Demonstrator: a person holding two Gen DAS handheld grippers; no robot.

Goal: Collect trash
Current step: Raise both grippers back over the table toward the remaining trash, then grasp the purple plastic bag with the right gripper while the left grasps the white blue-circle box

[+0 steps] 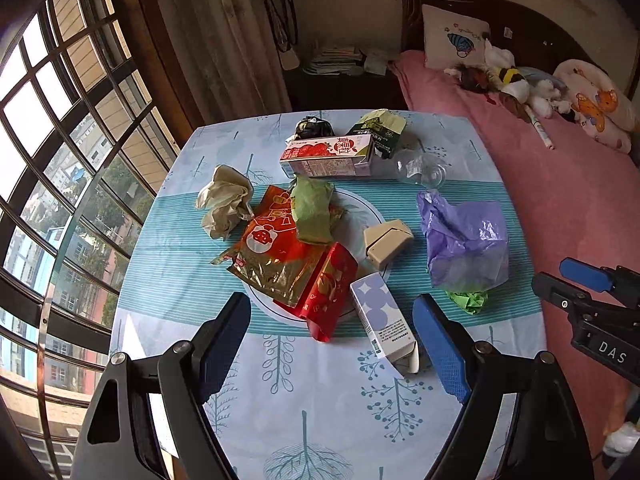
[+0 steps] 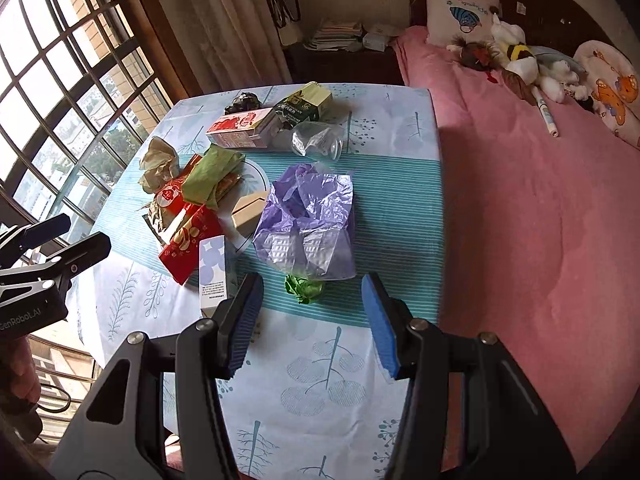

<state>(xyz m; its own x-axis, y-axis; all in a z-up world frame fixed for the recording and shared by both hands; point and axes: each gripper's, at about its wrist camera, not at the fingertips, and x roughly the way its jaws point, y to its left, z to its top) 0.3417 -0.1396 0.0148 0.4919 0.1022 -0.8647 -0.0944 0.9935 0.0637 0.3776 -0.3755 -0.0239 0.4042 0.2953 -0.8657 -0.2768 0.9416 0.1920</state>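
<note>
Both grippers hover above the tabletop [image 1: 176, 280] with nothing gripped: left gripper [image 1: 332, 328] fingers spread wide, right gripper [image 2: 312, 312] fingers released at a narrower gap, only cloth showing between them. The trash is all ahead of the fingers. Biggest risk, as I judge it: the purple plastic bag [image 2: 308, 224], straight ahead of the right fingers, is limp and thin, so a pinch on one layer may tear it or slip, and if it's meant as the collection bag its mouth looks collapsed. The red foil snack bags [image 1: 280, 256], just beyond the left fingers, overlap each other with a green wrapper [image 1: 312, 212] on top; lifting one could drag the rest off the edge. The strawberry milk carton [image 1: 328, 156], far side, reads "真果粒", I think. The clear plastic bottle [image 1: 420, 168] beside it can roll. The blue-dotted box [image 1: 380, 312] lies nearest the left fingers' blue pad, fine print unreadable; it's light and could skid. The crumpled green scrap [image 2: 304, 288], just ahead of the right fingers, is small and easy to miss. The right gripper body reads "DAS"; the left reads "GenRobot.AI".
</note>
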